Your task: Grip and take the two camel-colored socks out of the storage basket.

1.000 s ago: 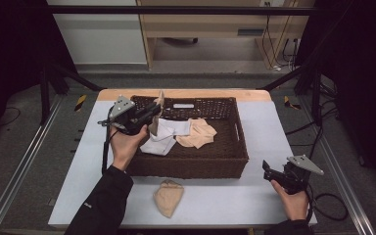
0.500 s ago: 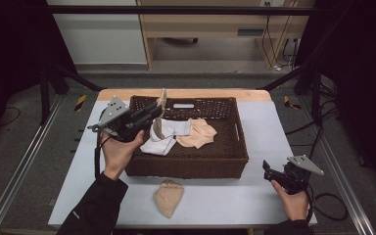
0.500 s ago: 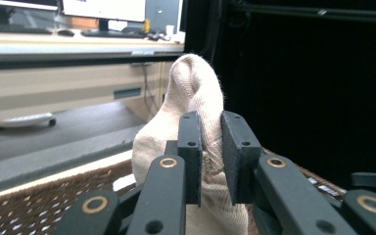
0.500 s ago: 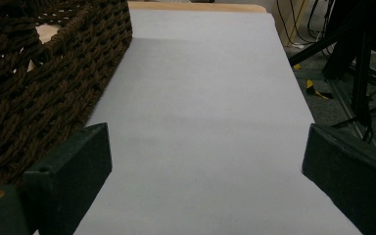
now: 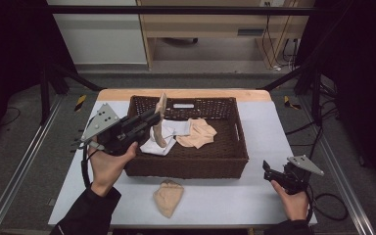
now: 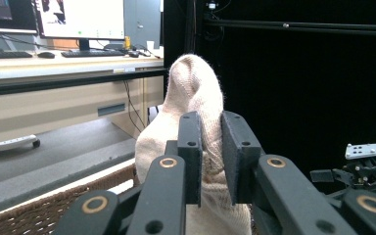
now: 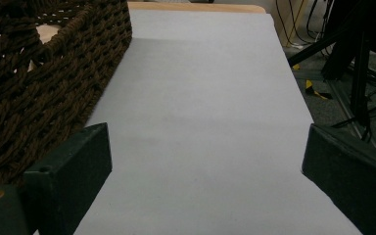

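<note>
Since the earlier frames my left tool has lifted and swung out toward 9 o'clock, off the basket's left wall, carrying the beige sock with it. Sock now hangs upright over the basket's left interior, toe end up, lower end trailing down among the white cloth. In the left gripper view the two pads are clamped on the sock, fabric bulging above them.

Right tool unmoved, parked at 4 o'clock on the desk, well apart from the basket's right wall. Its jaws stand wide apart with nothing between them; bare desk runs ahead of them in the right gripper view, basket wall close on one side.

Open room: clear strip of desk at 3 o'clock and along the near edge. A second beige sock lies at 6 o'clock, just in front of the basket. Peach cloth rests mid-basket.
</note>
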